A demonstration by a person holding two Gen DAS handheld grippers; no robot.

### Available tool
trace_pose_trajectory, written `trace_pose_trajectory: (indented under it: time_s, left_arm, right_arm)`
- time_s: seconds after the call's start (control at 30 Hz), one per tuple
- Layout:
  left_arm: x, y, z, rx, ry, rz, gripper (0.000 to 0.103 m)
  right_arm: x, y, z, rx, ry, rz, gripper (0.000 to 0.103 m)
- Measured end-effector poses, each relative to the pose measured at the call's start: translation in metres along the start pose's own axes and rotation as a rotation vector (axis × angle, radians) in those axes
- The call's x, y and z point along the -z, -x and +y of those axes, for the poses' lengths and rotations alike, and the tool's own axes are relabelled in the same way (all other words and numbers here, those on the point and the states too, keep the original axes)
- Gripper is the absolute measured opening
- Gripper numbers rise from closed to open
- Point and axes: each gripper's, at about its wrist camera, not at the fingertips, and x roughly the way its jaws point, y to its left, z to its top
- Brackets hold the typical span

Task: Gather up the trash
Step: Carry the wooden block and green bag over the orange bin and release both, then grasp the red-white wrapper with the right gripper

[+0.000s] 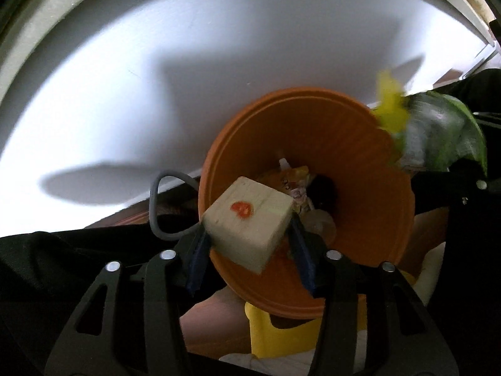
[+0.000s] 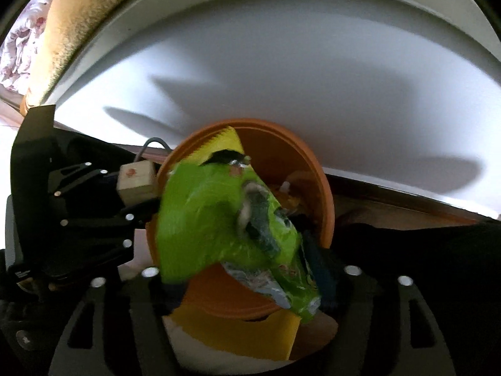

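Grippers hover above orange bin [image 1: 360, 156]; block [image 1: 250, 222], wrapper [image 2: 219, 219] between jaws.

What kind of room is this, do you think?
Probably a bedroom or living space at home, though little shows. A floral quilt lies at the far edge, a white wall with skirting board runs behind, and a small round orange plastic waste bin stands on the floor.

I can read no text anywhere; the pale wooden block [image 1: 247, 219] bears only a red-orange blot, not lettering.
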Motion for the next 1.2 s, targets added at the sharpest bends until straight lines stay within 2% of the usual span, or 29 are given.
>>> trace_pose_trajectory:
  time_s: [0.07, 0.4, 0.6, 0.8, 0.9, 0.97, 1.0, 1.07, 1.2]
  left_arm:
    - [0.000, 0.002, 0.000, -0.015, 0.001, -0.010, 0.072]
    - [0.001, 0.008, 0.004, -0.008, 0.017, -0.034, 0.073]
    - [0.002, 0.022, 0.008, 0.004, 0.044, -0.082, 0.073]
    - [0.000, 0.062, 0.015, 0.000, 0.067, -0.185, 0.073]
    - [-0.003, 0.098, 0.026, 0.013, 0.096, -0.268, 0.073]
    - [-0.008, 0.123, 0.035, 0.011, 0.111, -0.332, 0.073]
    - [-0.012, 0.136, 0.040, -0.001, 0.118, -0.369, 0.079]
    - [-0.022, 0.162, 0.053, -0.054, 0.139, -0.466, 0.084]
    - [-0.052, 0.194, 0.082, -0.147, 0.193, -0.576, 0.084]
  right_arm:
    - [0.001, 0.001, -0.001, 0.001, -0.006, -0.005, 0.075]
    - [0.013, 0.017, -0.013, 0.008, -0.036, -0.033, 0.075]
    - [0.011, 0.029, -0.009, 0.023, -0.029, -0.076, 0.076]
    - [0.011, 0.061, 0.006, 0.047, 0.042, -0.142, 0.078]
    - [0.007, 0.085, 0.019, 0.037, 0.095, -0.183, 0.078]
    - [-0.001, 0.108, 0.028, 0.011, 0.126, -0.236, 0.079]
    - [-0.006, 0.119, 0.031, -0.001, 0.137, -0.268, 0.082]
    - [-0.023, 0.148, 0.042, -0.012, 0.165, -0.372, 0.085]
    - [-0.062, 0.186, 0.062, 0.032, 0.240, -0.527, 0.088]
